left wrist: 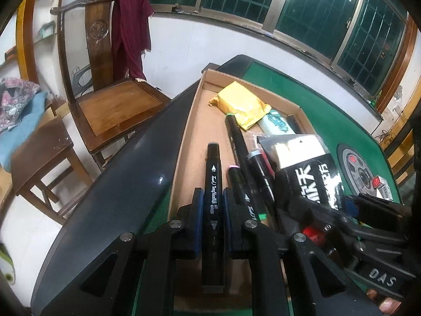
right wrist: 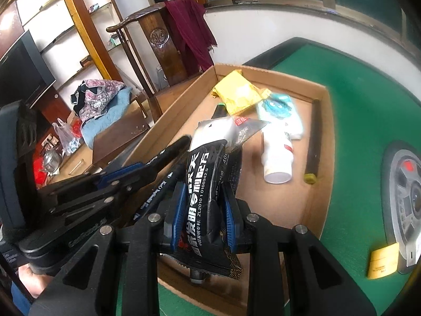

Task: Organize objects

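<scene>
Both grippers are loaded and hanging over the cardboard tray on the green table. The left gripper is pinched tight on a black marker, blue pads squeezing its barrel, with the marker poking out toward 12 o'clock and its tail running back between the fingers. Just off at 2 o'clock from it, a few more black markers lie on the tray floor.

The right gripper is clamped on a black sachet with white lettering, which sticks up toward 12 o'clock above the tray. Past it, at about 1 o'clock, there's a white bottle on its side, a yellow packet farther back, and a dark stick along the right wall.
</scene>
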A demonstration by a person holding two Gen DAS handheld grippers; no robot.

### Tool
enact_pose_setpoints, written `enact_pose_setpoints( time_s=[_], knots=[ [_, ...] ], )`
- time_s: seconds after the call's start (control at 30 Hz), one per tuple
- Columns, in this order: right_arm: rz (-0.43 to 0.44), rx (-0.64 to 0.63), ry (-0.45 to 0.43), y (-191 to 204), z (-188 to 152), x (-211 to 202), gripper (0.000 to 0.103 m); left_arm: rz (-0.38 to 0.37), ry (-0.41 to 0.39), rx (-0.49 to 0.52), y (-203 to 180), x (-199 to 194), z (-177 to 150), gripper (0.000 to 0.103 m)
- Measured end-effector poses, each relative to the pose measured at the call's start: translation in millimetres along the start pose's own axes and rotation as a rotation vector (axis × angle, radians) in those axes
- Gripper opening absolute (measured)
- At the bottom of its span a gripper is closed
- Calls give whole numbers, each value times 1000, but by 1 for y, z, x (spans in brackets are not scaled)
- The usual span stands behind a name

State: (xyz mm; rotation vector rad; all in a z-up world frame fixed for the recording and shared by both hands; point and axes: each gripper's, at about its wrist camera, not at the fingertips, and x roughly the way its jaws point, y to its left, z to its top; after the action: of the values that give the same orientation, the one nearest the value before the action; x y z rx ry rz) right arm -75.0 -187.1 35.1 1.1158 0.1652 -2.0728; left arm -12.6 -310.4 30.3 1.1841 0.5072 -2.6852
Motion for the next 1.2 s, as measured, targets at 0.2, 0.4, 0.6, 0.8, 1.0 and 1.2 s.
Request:
enact_pose_setpoints(
  time_s=[0.2,0.4,0.6,0.8,1.0,1.2],
  knots=[
    [-11,-7,7,1,2,-1,24,15,17,58,-8,10,7,12],
    [-13,-9,15,-1,5,2,24,15,31,74,-9,18,17,12],
    [-42,-9,4,-2,11,3,25,-1,42,52,-10,22,23,12],
    [-87,-3,2,-9,10,1,28,-49,44,-5,-7,18,24,13],
    [-73,24,15,-15,9,-8,36,-96,31,-47,-10,5,25,13],
    [-95,43,-35,-23,5,-34,39,-257,26,-97,-21,-6,22,13]
  ],
)
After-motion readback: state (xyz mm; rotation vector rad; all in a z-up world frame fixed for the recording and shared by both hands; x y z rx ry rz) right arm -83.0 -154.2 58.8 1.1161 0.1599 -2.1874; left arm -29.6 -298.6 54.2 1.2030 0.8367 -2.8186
